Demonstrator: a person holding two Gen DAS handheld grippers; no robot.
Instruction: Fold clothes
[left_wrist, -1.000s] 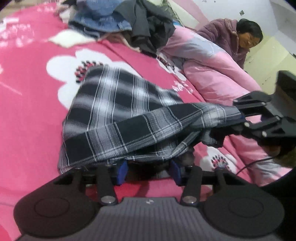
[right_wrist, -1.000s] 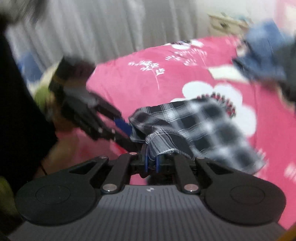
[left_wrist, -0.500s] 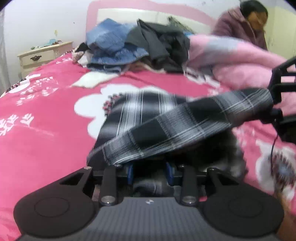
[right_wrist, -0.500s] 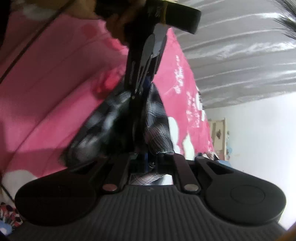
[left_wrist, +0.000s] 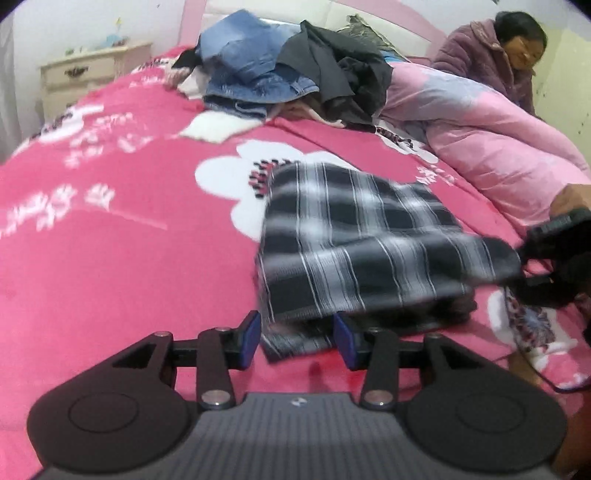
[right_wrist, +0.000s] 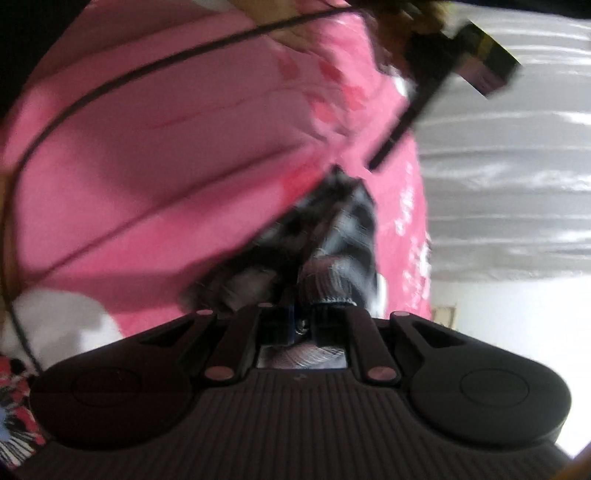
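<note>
A black-and-white plaid garment (left_wrist: 351, 251) lies partly folded on the pink bedspread (left_wrist: 110, 240). Its right corner is lifted off the bed. My left gripper (left_wrist: 295, 341) sits at the garment's near edge with its jaws opening. The hem lies between the blue pads (left_wrist: 249, 339), which stand apart from it. At the right edge of the left wrist view, my right gripper (left_wrist: 532, 273) pinches the raised corner. In the blurred, rolled right wrist view, the plaid garment (right_wrist: 347, 236) bunches into my right gripper (right_wrist: 303, 325), whose jaws are easing open but still grip the cloth.
A heap of jeans and dark clothes (left_wrist: 295, 74) is piled at the head of the bed. Along the right side lies a pale pink quilt (left_wrist: 480, 129), with a person in a purple coat (left_wrist: 498, 48) behind it. A cream nightstand (left_wrist: 85, 77) stands far left. A black cable (right_wrist: 147, 74) crosses the bedspread.
The plaid cloth has slipped off my left fingers, which now stand wider at its near edge. My right gripper has rolled and sunk, carrying the corner down and to the right.
</note>
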